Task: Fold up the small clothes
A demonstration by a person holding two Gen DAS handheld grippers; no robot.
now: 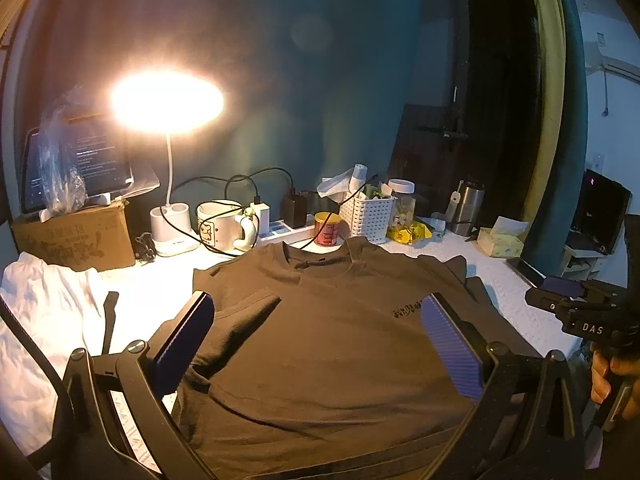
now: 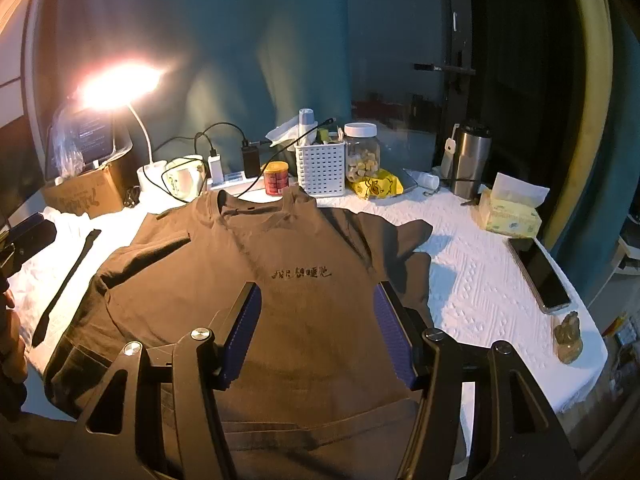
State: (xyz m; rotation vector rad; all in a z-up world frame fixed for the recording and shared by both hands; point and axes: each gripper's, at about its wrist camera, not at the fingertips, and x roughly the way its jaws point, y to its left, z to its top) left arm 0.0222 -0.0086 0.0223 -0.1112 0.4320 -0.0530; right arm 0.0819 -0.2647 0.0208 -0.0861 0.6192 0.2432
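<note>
From the left wrist view, the left gripper [image 1: 318, 320] hangs over a brown T-shirt [image 1: 328, 344] spread flat on the white-covered surface [image 1: 516, 300], its jaws wide apart with nothing between them; the shirt's left-hand sleeve is folded inward, a white garment [image 1: 44, 320] lies beside it, and a lit desk lamp [image 1: 168, 100] glares behind. From the right wrist view, the right gripper [image 2: 318, 312] hovers over the shirt's chest below its dark lettering [image 2: 302, 274], jaws likewise spread and empty; a phone [image 2: 540, 274] lies well apart on the right.
</note>
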